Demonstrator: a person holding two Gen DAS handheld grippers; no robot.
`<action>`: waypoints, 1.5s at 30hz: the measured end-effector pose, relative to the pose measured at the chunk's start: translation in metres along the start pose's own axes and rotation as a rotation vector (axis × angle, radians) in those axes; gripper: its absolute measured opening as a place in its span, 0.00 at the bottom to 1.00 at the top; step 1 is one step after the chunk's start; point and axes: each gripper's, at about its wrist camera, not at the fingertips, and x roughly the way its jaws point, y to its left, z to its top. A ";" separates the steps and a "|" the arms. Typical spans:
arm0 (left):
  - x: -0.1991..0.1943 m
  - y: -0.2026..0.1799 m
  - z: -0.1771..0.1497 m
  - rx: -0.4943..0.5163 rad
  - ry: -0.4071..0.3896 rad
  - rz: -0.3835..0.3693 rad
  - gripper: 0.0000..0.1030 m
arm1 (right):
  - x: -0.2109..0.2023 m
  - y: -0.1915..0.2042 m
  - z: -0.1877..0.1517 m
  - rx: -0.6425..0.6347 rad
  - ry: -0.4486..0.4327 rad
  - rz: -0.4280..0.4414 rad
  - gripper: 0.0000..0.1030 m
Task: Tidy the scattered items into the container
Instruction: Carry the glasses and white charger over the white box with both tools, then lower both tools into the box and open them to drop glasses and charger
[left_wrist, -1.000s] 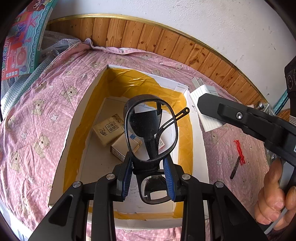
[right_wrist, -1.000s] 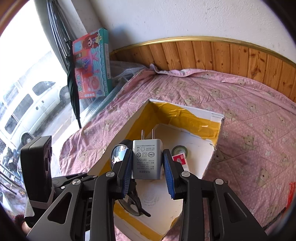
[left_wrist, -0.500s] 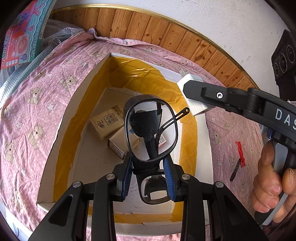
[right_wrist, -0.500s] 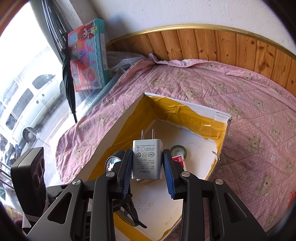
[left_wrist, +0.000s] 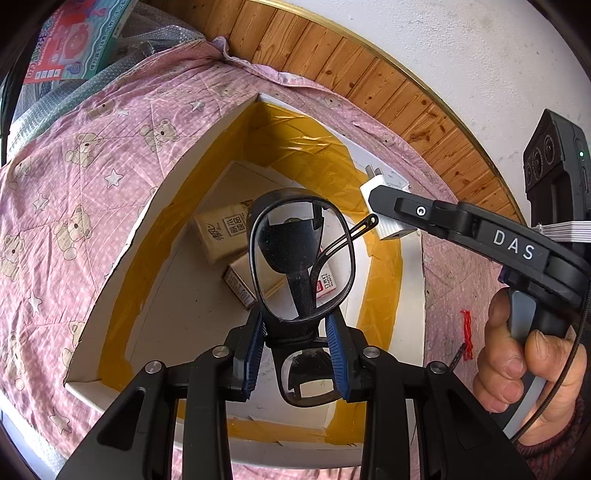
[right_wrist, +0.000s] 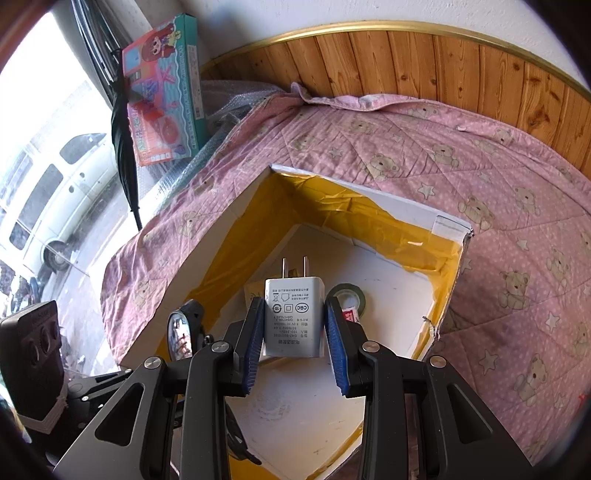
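Left gripper clamping glasses, right gripper clamping charger — both over box

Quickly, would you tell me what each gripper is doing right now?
Left gripper: closed on the glasses, over the box.
Right gripper: closed on the charger.

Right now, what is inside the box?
In the box: a tape roll, a beige pack, a small carton and a red-and-white pack. The glasses and charger cover part of the floor.
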 end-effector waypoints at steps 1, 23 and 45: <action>-0.001 0.002 0.000 -0.012 0.003 -0.003 0.33 | 0.002 -0.001 0.001 0.000 0.007 -0.001 0.33; 0.036 -0.001 -0.004 -0.074 0.191 0.003 0.33 | 0.071 -0.013 0.034 -0.043 0.160 -0.047 0.33; 0.051 0.035 0.010 -0.102 0.277 0.174 0.36 | 0.128 -0.023 0.060 -0.028 0.324 -0.103 0.35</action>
